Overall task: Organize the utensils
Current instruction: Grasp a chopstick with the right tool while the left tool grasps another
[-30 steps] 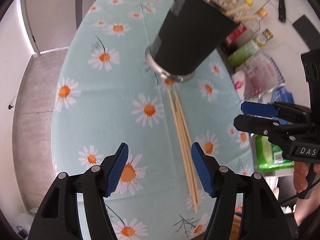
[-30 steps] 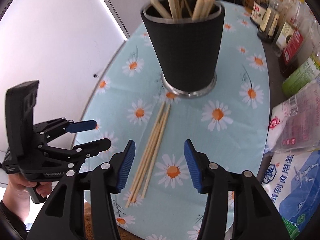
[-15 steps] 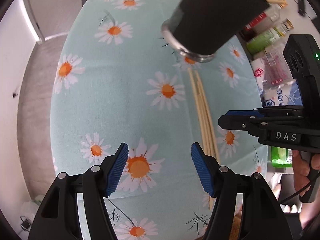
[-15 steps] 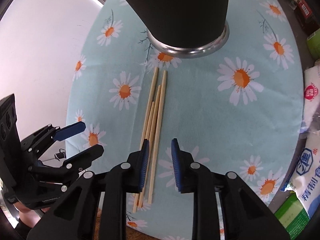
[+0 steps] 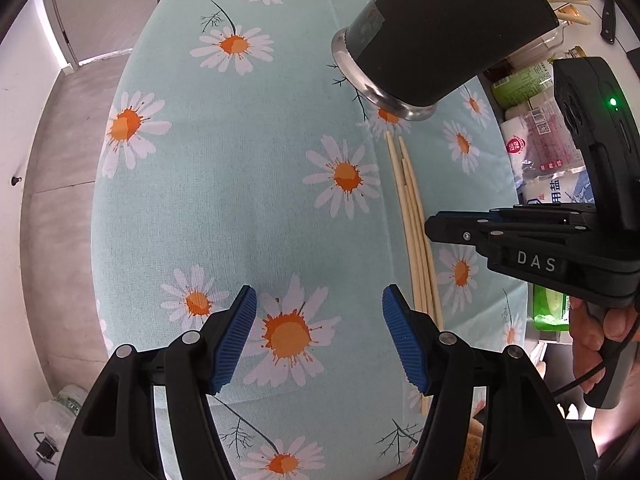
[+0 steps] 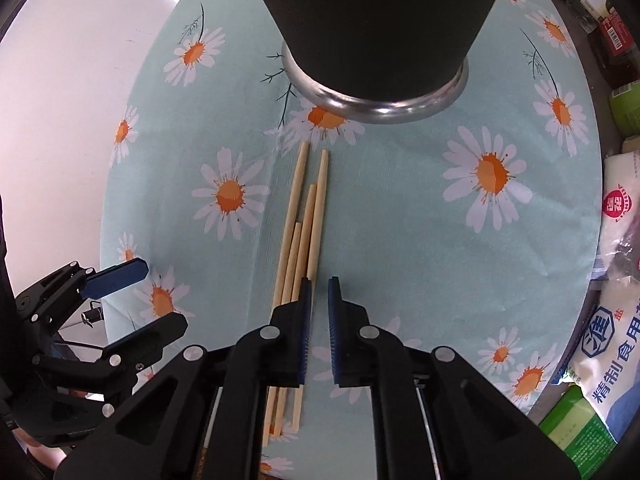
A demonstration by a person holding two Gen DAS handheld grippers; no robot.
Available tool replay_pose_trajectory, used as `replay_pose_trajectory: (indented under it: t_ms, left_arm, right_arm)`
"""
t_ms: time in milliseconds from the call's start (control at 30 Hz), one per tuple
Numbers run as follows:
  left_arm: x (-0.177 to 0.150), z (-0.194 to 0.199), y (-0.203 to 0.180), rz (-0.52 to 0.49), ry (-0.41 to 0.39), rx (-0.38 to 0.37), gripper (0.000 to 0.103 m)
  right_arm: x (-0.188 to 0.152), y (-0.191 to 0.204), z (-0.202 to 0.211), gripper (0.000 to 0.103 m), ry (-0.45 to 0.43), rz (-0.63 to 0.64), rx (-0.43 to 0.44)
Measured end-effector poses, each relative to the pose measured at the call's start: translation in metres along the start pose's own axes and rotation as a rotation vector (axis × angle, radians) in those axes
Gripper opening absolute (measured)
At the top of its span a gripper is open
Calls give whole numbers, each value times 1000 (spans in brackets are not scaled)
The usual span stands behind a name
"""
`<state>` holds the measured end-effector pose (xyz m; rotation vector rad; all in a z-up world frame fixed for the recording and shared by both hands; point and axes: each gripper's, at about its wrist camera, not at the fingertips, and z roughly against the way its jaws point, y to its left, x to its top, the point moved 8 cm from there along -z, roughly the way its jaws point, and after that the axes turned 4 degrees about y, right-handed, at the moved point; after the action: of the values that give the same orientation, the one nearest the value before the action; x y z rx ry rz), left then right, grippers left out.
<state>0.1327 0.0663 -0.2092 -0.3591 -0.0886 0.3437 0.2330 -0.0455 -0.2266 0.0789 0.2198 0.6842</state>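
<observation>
Chopsticks (image 6: 304, 232) on daisy cloth, right tool (image 6: 318, 292) nearly closed beside them

Daisy tablecloth (image 5: 224, 168), salt bags (image 6: 618, 320)

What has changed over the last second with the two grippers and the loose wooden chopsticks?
The right gripper came down over the pale wooden chopsticks and its jaws have just been closing to a narrow gap beside the rightmost stick; no grip shows. The left gripper stayed open, holding nothing. The chopsticks and the black utensil holder kept their places on the daisy tablecloth.
</observation>
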Motion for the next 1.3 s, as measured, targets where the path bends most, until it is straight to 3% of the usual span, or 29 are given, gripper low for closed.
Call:
replay_pose_trajectory:
  t_ms: [500,567,700,800,1167,1300]
  left_arm:
    - [-2,-2,-4,-15,48,-40,64]
    - [-1,-2,-7,-14,49,-33,64]
    - [3,0,-14,9,57,-60,64]
    - [8,1,-21,26,72,-84,64]
    - [19,-14,-43,28,93,6,61]
    - [19,-25,-47,13,121,69,39]
  right_arm:
    - [5,19,-16,6,-8,-13,-78]
    - [3,18,-16,5,-10,-26,-49]
    - [1,0,-15,5,18,-118,98]
    - [-3,-12,-6,5,-3,-148,146]
    - [-28,-24,40,5,-110,-97,234]
    - [-34,-31,49,5,-125,-64,259]
